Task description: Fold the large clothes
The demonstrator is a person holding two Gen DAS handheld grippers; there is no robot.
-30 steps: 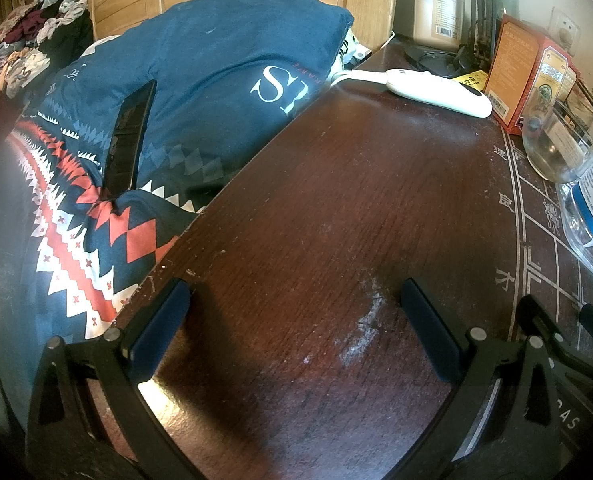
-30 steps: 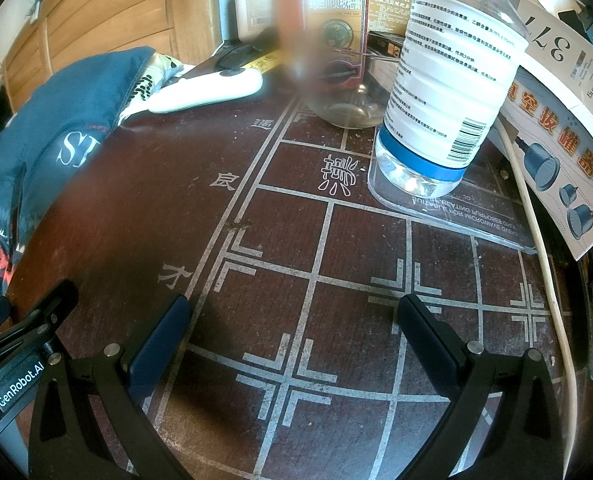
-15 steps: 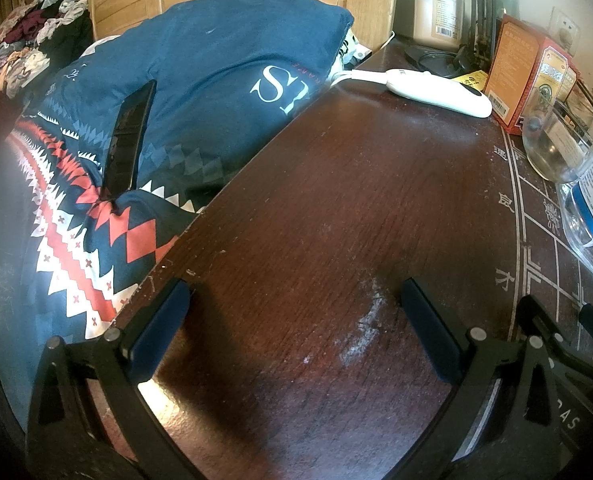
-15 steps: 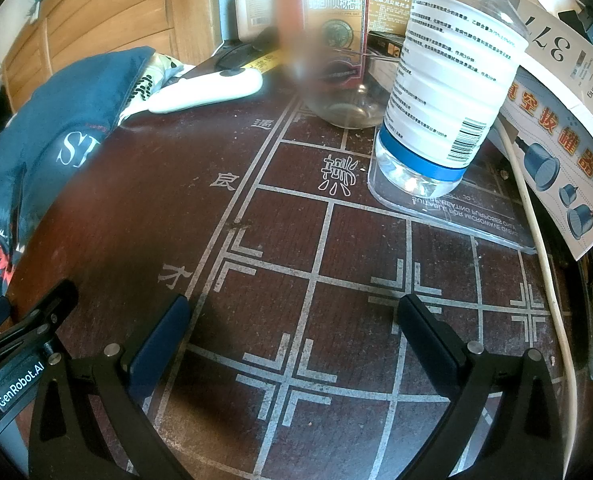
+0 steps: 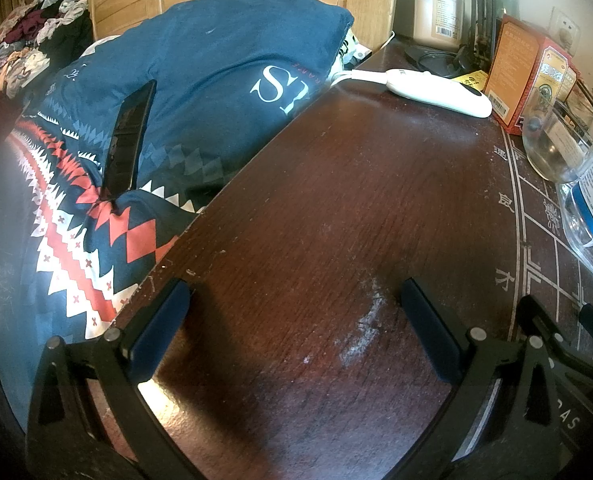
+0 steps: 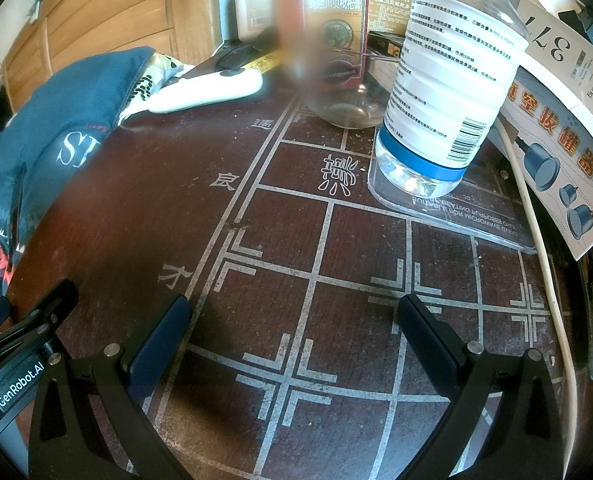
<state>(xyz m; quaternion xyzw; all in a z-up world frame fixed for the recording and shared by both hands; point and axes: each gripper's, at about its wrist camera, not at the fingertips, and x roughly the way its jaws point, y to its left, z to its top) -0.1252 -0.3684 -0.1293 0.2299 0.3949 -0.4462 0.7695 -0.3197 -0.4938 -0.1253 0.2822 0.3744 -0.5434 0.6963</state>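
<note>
Resting low over the dark bench (image 5: 336, 208), my left tongs (image 5: 296, 320) gape, empty. My right tongs (image 6: 292, 328) likewise gape, empty, near a bottle (image 6: 448, 92). Patterned blue cloth (image 5: 200, 80) lies beside the bench.

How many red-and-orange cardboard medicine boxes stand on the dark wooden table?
2. One red-and-orange medicine box stands behind the clear glass bowl; a second sits just right of it, partly hidden by the plastic bottle. More may be hidden.

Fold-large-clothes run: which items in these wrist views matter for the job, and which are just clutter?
Job-relevant:
- left gripper, open, empty
- right gripper, open, empty
- clothes heap far back, likely

Clutter:
- plastic bottle
- glass bowl
- red medicine box
- white handheld device
- black phone on patterned bedding
- table
</note>
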